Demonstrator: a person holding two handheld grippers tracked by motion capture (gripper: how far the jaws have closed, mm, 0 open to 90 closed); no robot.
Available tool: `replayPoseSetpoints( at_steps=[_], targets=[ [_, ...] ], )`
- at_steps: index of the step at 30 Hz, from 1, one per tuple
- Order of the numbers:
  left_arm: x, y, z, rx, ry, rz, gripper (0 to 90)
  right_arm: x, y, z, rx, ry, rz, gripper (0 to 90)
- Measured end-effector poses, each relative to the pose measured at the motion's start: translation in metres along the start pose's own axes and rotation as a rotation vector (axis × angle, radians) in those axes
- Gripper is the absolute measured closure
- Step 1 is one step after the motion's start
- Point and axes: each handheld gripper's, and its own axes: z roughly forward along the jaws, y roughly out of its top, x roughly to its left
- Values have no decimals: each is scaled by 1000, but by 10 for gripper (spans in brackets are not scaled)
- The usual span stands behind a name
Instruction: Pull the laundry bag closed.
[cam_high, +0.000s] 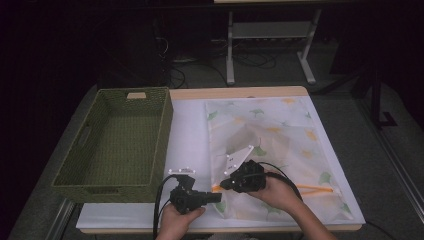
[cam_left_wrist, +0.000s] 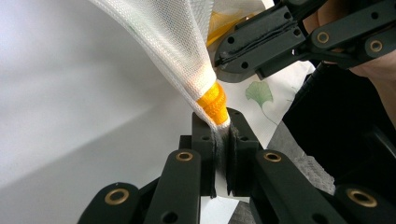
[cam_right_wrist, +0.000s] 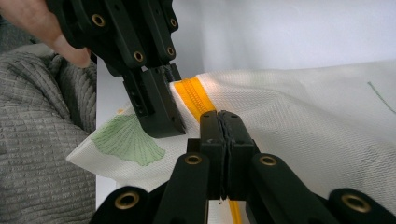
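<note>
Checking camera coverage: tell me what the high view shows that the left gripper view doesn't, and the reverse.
High view alone: the green basket left of the mesh bag, and the person's hands. Left gripper view alone: close up, the left tongs pinching the bunched orange zipper end between the pads. Both share: the mesh bag with its leaf print, the white table cover, and the right tongs at the zipper.

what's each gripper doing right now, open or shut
left gripper: shut on the orange zip end of the mesh bag.
right gripper: shut on the bag's orange zip, further along.
</note>
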Motion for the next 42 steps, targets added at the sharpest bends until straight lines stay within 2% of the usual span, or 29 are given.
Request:
replayPoseSetpoints(
  at_steps=[3, 6, 9, 12, 14, 15, 18, 20, 21, 23, 25, 26, 27, 28, 30, 31, 32, 33, 35, 36, 38, 40, 42],
  targets=[
    [2, -1, 0, 6, 2, -1, 834, -1, 0, 0, 0, 8, 12, 885],
    [3, 2, 0, 0, 12, -18, 741, -2, 0, -2, -1, 20, 41, 887],
    [3, 6, 0, -9, 9, -19, 727, -3, 0, -2, 2, 28, 78, 890],
    [0, 6, 0, -4, 24, 2, 806, -4, 0, -1, 14, 24, 105, 893],
    [-1, 6, 0, -12, 23, 3, 826, -4, -1, -2, 9, 23, 143, 896],
    [-1, 6, 0, -13, 21, 5, 831, -4, -2, -2, 4, 24, 169, 896],
    [0, 4, -1, -15, 30, 10, 842, -2, -3, -3, 16, 0, 190, 898],
    [0, 3, -2, -23, 35, -2, 846, -4, -6, -4, 3, 12, 225, 900],
    [1, 3, -3, -27, 29, -6, 846, -5, -7, -5, 4, -7, 237, 900],
    [1, 3, -3, -29, 34, -6, 847, -8, -11, -6, -11, 3, 251, 900],
    [1, 3, -4, -35, 33, -9, 846, -7, -13, -6, -37, 24, 240, 897],
    [2, 4, -5, -35, 38, -6, 846, -6, -14, -6, -45, 19, 232, 895],
    [2, 4, -5, -37, 34, -11, 846, -4, -15, -6, -57, 22, 228, 856],
    [2, 5, -6, -38, 34, -13, 846, -2, -16, -5, -73, 23, 204, 814],
    [2, 6, -7, -43, 34, -13, 846, 5, -18, -3, -55, -31, 133, 756],
    [2, 6, -7, -43, 34, -13, 845, 5, -18, -3, -55, -31, 133, 756],
    [2, 7, -8, -44, 31, -11, 845, 8, -19, -2, -53, -39, 102, 734],
    [2, 7, -7, -44, 29, -9, 846, 13, -21, 2, -27, -81, 57, 718],
    [1, 8, -7, -44, 26, -12, 846, 15, -23, 4, -22, -101, 34, 696],
    [1, 8, -7, -44, 20, -13, 846, 16, -23, 5, -38, -108, 31, 681],
    [0, 9, -6, -44, 17, -8, 846, 16, -24, 7, -29, -122, 25, 656],
    [-1, 9, -6, -44, 14, -7, 846, 16, -24, 9, -18, -149, 12, 678],
    [-1, 9, -6, -43, 16, -6, 846, 16, -25, 9, -29, -161, 2, 743]
  ],
)
